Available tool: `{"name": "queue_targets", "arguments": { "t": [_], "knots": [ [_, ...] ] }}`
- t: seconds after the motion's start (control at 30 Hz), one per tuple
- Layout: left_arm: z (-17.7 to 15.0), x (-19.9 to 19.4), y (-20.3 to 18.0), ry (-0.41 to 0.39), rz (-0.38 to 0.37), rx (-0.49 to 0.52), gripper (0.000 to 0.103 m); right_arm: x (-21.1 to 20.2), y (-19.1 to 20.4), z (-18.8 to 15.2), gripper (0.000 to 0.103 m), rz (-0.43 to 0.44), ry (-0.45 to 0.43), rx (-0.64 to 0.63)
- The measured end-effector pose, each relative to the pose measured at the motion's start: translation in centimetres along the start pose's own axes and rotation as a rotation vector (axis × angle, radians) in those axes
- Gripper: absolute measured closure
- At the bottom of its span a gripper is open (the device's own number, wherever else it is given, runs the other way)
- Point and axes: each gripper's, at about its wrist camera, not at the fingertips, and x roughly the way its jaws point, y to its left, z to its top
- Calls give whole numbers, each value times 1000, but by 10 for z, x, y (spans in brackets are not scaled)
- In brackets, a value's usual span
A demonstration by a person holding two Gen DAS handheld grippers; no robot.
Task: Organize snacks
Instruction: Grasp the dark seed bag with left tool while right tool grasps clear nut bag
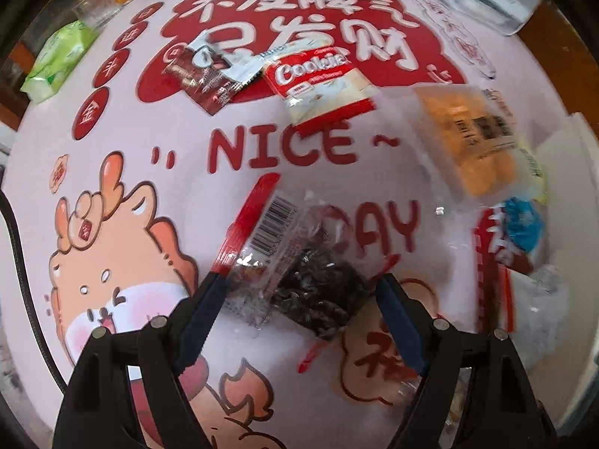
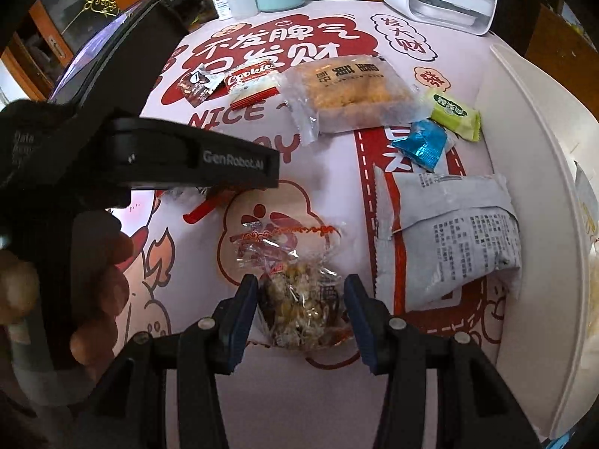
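Both hand-held grippers agape: left [image 1: 299, 292] straddles dark snack packet [image 1: 318, 299], right [image 2: 301, 293] straddles clear nut packet [image 2: 303, 310]; white bin [image 2: 543, 224] contents unclear.

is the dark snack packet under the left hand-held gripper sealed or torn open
Cannot tell: the dark snack packet lies flat on the table mat, but the blurred clear wrapper hides any tear.

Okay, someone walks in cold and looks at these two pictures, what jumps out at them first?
The loud pink table mat with its red "NICE DAY" lettering and cartoon deer fills both views. Snack packets lie scattered on it: a red Cookie pack near the top, a big clear pack of golden pastry to its right. Each hand-held gripper points down over a clear packet: the left hand-held gripper around a dark snack, the right hand-held gripper around a mixed one.
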Motion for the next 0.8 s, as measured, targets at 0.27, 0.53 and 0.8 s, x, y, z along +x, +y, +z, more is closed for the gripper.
{"name": "queue_targets", "arguments": {
  "t": [0.27, 0.53, 0.8],
  "knots": [
    [-12, -9, -4, -52, -15, 39, 54, 5, 5, 7, 53, 3, -5, -38],
    [-26, -18, 10, -80, -71, 62, 57, 11, 9, 11, 55, -9, -18, -73],
    [-49, -66, 22, -181, -8, 130, 57, -14, 6, 6, 55, 26, -46, -24]
  ]
}}
